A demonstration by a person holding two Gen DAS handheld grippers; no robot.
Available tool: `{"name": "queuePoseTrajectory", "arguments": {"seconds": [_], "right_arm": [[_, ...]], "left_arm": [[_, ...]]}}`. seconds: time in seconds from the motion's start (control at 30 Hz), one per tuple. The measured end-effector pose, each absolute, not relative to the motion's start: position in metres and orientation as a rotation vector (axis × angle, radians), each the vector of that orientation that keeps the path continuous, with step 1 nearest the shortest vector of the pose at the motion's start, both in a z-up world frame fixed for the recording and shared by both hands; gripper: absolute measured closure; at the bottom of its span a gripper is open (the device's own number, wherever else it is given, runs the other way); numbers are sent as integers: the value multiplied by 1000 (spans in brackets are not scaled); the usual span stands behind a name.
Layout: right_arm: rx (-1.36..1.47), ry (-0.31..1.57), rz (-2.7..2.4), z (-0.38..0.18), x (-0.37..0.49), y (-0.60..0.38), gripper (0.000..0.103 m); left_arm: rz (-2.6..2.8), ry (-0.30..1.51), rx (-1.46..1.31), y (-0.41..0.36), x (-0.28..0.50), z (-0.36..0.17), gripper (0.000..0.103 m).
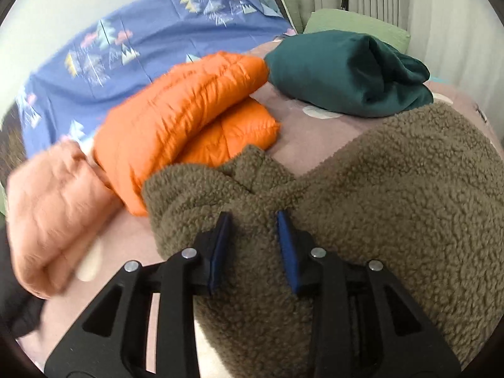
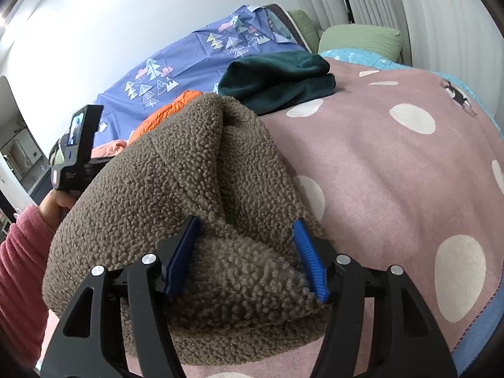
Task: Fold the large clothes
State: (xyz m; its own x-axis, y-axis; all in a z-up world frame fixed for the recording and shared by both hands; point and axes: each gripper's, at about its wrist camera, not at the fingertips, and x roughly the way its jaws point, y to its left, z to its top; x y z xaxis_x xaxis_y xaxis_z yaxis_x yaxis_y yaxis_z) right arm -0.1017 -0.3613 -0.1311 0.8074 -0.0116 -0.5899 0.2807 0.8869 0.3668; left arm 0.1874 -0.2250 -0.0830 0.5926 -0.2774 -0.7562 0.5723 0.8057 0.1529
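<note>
A brown fleece jacket (image 1: 393, 195) lies bunched on a pink dotted blanket (image 1: 315, 145). In the left wrist view my left gripper (image 1: 253, 220) has its blue pads pressed on a fold of the fleece. In the right wrist view my right gripper (image 2: 247, 223) straddles a thick bunch of the same brown fleece jacket (image 2: 176, 170), with the fleece filling the wide gap between its pads. The left gripper's body and the hand holding it show at the left of the right wrist view, behind the fleece.
A folded orange puffer jacket (image 1: 189, 119), a peach garment (image 1: 50, 220) and a folded dark green garment (image 1: 346, 69) lie on the bed. A blue patterned sheet (image 1: 126, 41) covers the far side by the wall. Green pillows (image 2: 359, 41) lie at the head.
</note>
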Motion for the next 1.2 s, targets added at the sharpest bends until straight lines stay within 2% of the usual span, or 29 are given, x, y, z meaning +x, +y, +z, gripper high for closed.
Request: {"name": "queuePoseTrajectory", "arguments": {"seconds": [0.03, 0.1, 0.17, 0.27, 0.47, 0.57, 0.7, 0.8, 0.97, 1.2], "right_arm": [[473, 619, -153, -132, -103, -363, 41], [478, 617, -156, -132, -103, -364, 41], [482, 612, -158, -133, -104, -363, 41], [477, 610, -164, -132, -103, -361, 40], [475, 606, -166, -132, -104, -360, 40], [475, 602, -171, -131, -105, -360, 40], [474, 599, -171, -132, -107, -359, 40], [468, 599, -171, -131, -108, -358, 40], [467, 597, -168, -132, -107, -358, 39], [454, 604, -161, -130, -105, -357, 38]], "left_arm": [[-492, 771, 418, -223, 182, -75, 70], [-431, 730, 425, -215, 170, -59, 54], [-437, 680, 392, -200, 142, -36, 52], [-527, 600, 368, -172, 80, -15, 39], [-699, 587, 384, -134, -50, -28, 27], [-782, 587, 460, -147, -104, -49, 22], [-685, 571, 604, -184, -115, -80, 22], [-580, 578, 611, -197, -100, -95, 22], [-560, 664, 524, -185, -77, -100, 19], [-530, 691, 527, -162, -70, -107, 18]]}}
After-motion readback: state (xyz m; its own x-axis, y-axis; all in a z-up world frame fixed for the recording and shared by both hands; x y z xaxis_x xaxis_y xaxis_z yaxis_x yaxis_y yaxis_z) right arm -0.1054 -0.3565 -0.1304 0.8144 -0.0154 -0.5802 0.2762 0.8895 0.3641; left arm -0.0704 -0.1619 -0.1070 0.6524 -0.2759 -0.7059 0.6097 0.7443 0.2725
